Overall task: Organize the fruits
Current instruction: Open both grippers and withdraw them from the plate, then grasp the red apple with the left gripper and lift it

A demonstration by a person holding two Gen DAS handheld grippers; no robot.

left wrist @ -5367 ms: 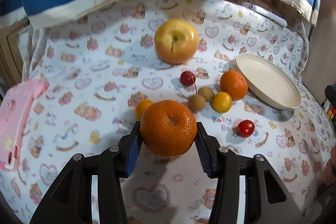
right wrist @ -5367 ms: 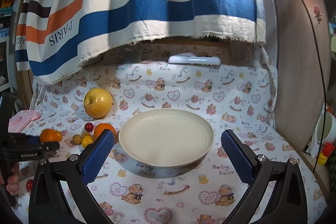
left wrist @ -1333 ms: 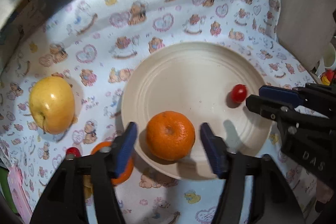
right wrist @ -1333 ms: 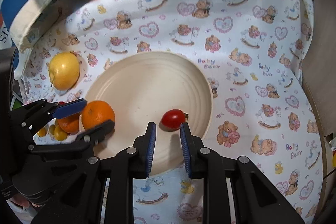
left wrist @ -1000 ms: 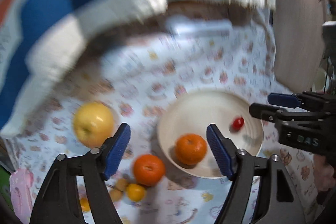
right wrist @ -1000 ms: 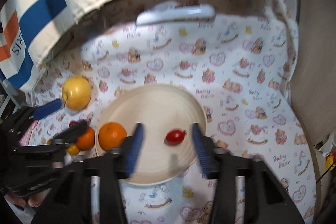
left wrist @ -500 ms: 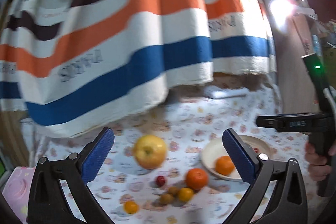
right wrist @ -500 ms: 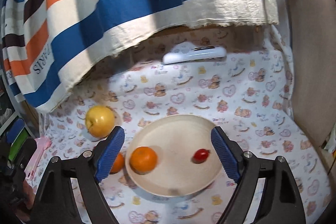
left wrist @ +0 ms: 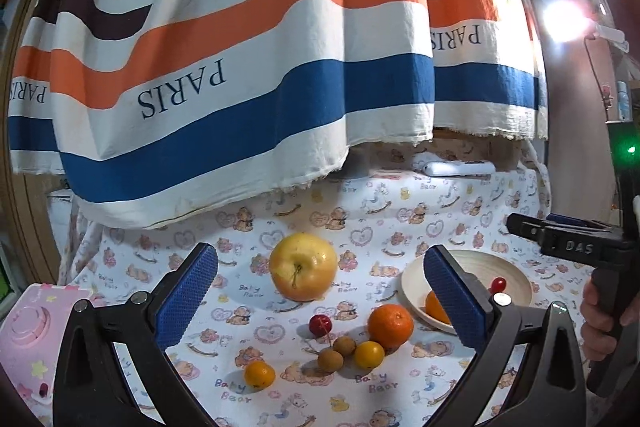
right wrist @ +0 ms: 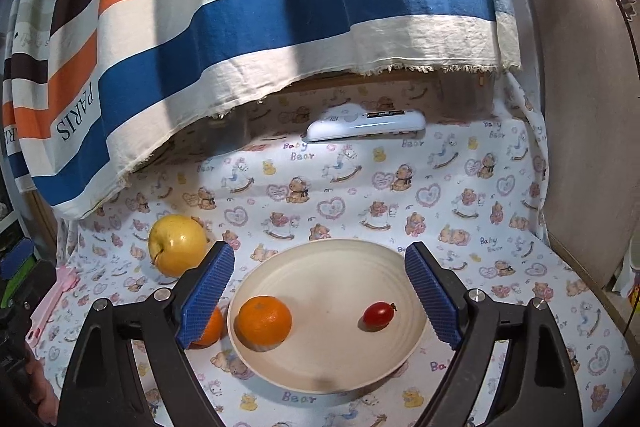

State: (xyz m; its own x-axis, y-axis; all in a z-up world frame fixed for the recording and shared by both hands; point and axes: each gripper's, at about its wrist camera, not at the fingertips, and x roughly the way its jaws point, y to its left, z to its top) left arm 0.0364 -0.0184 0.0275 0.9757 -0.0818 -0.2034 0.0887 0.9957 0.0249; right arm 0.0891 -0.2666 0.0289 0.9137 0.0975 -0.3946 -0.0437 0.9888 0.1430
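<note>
Left gripper [left wrist: 320, 301]: I see it released, empty.
Right gripper [right wrist: 320, 291]: just widened, empty.
Plate [right wrist: 320, 371]: mandarin [right wrist: 265, 323] at 9 o'clock, cherry tomato [right wrist: 378, 314] at 3.

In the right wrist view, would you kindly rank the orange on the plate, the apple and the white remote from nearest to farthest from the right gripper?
1. Orange, on the plate's left side, just ahead of the right gripper.
2. Apple, on the cloth, farther back left.
3. Remote, at the back edge, under the striped cloth.

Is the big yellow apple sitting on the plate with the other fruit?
No, the yellow apple rests on the printed cloth left of the plate.
</note>
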